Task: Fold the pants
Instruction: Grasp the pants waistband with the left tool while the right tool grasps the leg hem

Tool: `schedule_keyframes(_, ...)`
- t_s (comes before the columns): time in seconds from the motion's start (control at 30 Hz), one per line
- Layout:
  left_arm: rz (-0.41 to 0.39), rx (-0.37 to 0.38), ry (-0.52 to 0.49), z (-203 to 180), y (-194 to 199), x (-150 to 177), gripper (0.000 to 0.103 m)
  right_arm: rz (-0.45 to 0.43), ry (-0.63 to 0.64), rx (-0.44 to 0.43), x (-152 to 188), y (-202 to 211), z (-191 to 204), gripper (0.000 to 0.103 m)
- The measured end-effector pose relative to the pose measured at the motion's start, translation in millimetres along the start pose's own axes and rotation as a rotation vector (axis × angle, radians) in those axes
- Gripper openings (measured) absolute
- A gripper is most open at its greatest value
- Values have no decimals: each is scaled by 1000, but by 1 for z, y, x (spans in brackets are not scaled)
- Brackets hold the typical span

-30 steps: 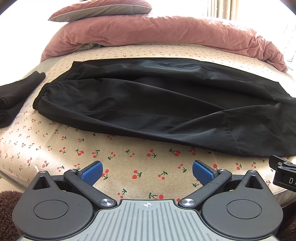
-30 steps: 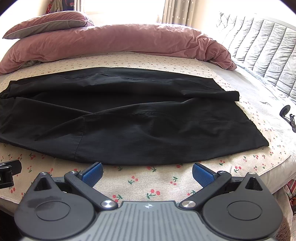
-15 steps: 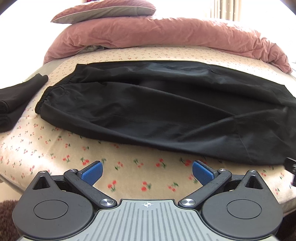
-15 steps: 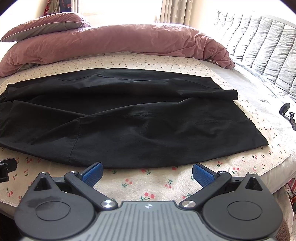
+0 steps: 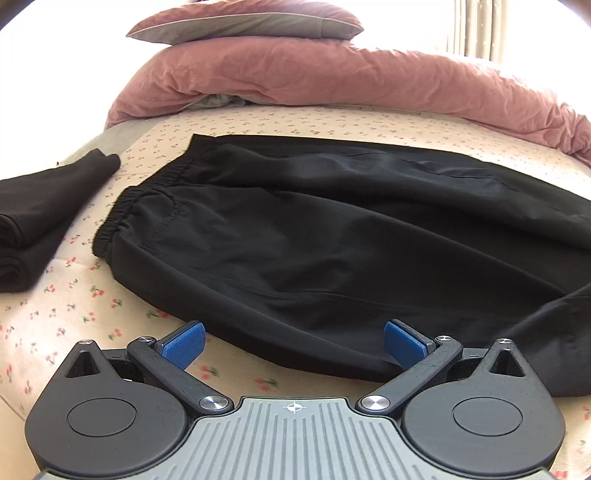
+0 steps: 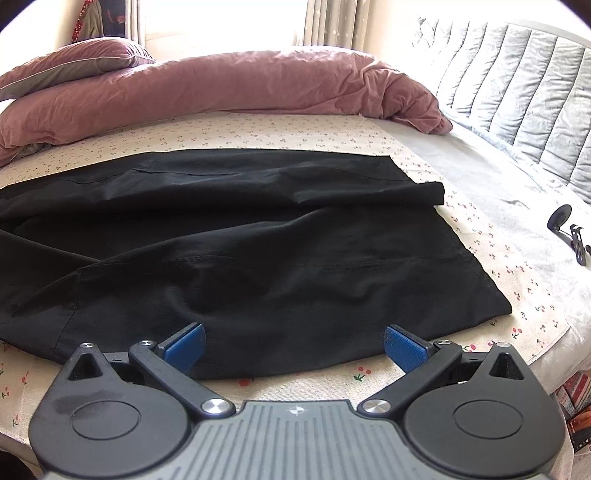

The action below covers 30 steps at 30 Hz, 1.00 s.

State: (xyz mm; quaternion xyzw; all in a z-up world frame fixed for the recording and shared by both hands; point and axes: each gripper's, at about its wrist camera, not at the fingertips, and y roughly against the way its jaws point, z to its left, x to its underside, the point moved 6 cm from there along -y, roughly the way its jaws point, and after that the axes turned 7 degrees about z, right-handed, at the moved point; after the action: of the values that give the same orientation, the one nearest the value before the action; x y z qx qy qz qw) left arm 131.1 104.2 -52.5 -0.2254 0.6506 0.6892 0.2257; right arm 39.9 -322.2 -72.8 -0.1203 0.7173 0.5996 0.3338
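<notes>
Black pants (image 5: 314, 236) lie flat across the bed, one half laid over the other, with the elastic waistband (image 5: 125, 206) at the left. They also show in the right wrist view (image 6: 258, 240), where the leg hems (image 6: 469, 258) end at the right. My left gripper (image 5: 293, 341) is open and empty, its blue pads (image 5: 183, 341) over the pants' near edge by the waist end. My right gripper (image 6: 293, 343) is open and empty, its blue pads (image 6: 404, 349) over the near edge by the leg end.
A bed sheet with cherry print (image 5: 74, 314) covers the bed. A pink duvet (image 5: 332, 77) and pillow (image 5: 243, 22) lie along the far side. Folded black clothes (image 5: 33, 221) sit at the left. A grey padded headboard (image 6: 517, 85) and a small black object (image 6: 569, 232) are at the right.
Both grippers have moved forward and down to the pants' near edge; the pads now overlap the fabric. Both stay open.
</notes>
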Motion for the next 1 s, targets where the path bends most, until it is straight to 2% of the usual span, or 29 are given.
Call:
schedule_keyframes(0.1, 10, -53, 26, 26, -12, -6, 103, 39, -24, -21, 2, -9, -8, 103)
schedule_keyframes(0.17, 45, -63, 71, 43, -23, -8, 103, 49, -45, -54, 4, -13, -13, 102)
schedule_keyframes(0.27, 90, 2, 160, 65, -40, -8, 103, 48, -68, -62, 8, -13, -20, 101)
schedule_keyframes(0.53, 30, 45, 266, 86, -52, -16, 99, 49, -110, -44, 17, -17, -36, 99)
schedule_keyframes(0.63, -10, 26, 297, 93, -54, -23, 81, 45, -146, -52, 19, -19, -43, 97)
schedule_keyframes(0.7, -45, 22, 319, 98, -55, -27, 58, 38, -182, -73, 18, -20, -49, 94)
schedule_keyframes(0.8, -72, 47, 357, 106, -57, -30, 34, 12, -276, -93, 16, -18, -65, 91)
schedule_keyframes(0.9, -87, 69, 392, 112, -57, -31, 20, -23, -385, -88, 14, -12, -87, 90)
schedule_keyframes(1.0, -95, 74, 413, 115, -56, -31, 12, -37, -507, -69, 12, -12, -117, 84)
